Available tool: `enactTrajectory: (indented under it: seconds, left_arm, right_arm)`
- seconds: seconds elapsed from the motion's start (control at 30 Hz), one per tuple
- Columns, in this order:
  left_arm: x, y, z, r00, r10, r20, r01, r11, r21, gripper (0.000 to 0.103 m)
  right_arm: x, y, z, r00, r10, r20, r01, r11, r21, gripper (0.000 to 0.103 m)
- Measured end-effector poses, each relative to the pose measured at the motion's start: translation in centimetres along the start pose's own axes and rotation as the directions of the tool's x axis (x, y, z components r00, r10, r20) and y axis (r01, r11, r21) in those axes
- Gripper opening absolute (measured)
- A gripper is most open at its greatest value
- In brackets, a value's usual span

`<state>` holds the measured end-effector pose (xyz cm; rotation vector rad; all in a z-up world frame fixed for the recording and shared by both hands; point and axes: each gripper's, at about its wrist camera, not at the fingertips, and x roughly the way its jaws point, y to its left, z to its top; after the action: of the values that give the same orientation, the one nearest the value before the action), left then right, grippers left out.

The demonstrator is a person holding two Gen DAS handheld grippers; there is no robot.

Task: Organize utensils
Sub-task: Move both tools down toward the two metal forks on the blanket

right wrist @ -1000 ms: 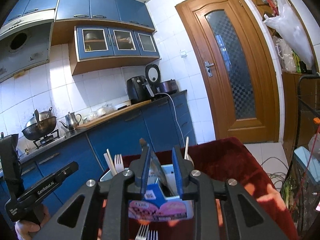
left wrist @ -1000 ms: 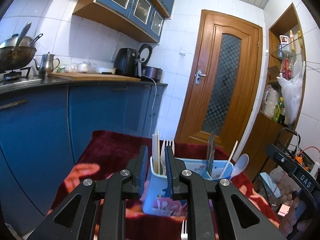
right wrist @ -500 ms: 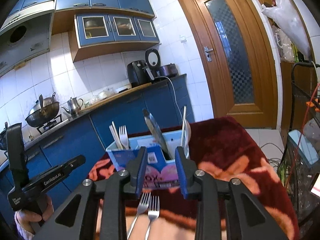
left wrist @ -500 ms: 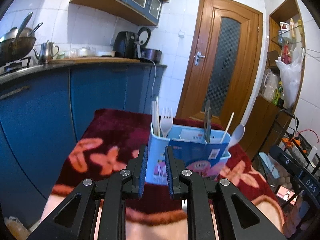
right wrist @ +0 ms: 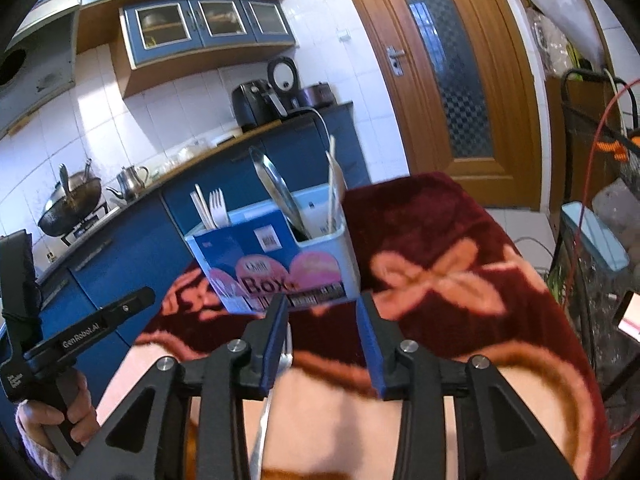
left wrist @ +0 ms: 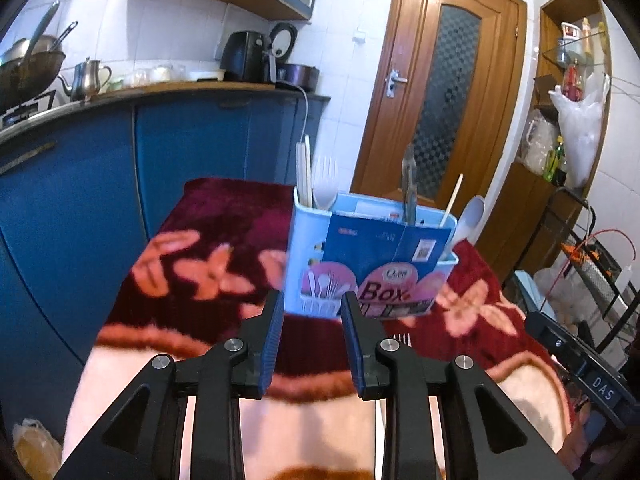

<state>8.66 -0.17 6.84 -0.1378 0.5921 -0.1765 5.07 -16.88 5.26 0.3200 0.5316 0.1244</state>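
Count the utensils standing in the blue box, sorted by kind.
Paired pale sticks: 2
Single thin stick: 1
White plastic fork: 1
White spoon: 1
Metal utensil: 1
Total: 6

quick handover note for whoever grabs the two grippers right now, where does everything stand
Left gripper: jaws have just been opening, nothing between them.
Right gripper: the same, empty.
The light blue plastic utensil box stands upright on the dark red flowered blanket, clear of both grippers. In it: white plastic fork, pale chopsticks, metal tongs, white spoon.
Left: metal forks lie on the blanket before the box; they go in next.
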Motion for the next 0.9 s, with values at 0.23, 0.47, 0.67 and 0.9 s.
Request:
enactTrajectory:
  seconds: [0.23, 0.47, 0.67, 0.9]
  left_arm:
    - [1.3, -0.6, -1.3, 0.997, 0.011, -0.082, -0.009, 1.000, 0.020, 0.030]
    - [3.3, -1.8, -2.8, 0.981, -0.003, -0.194, 0.012, 0.999, 0.043, 0.031]
    - [5.0, -3.1, -3.5, 0.964, -0.028, -0.263, 0.045, 0.997, 0.061, 0.031]
    - [7.6, -3.8, -3.2, 0.950, -0.033, -0.311, 0.059, 0.995, 0.075, 0.031]
  right_arm:
    - [0.1, -1.0, -1.2, 0.998, -0.020, -0.053, 0.020, 1.000, 0.011, 0.044]
    - [0.3, -2.1, -1.7, 0.996, -0.029, -0.081, 0.032, 0.999, 0.038, 0.044]
    - [0.3, -2.9, -2.1, 0.995, -0.031, -0.093, 0.036, 0.998, 0.055, 0.045]
    - [0.5, -3.6, -2.3, 0.994, -0.030, -0.104, 0.037, 0.997, 0.066, 0.045]
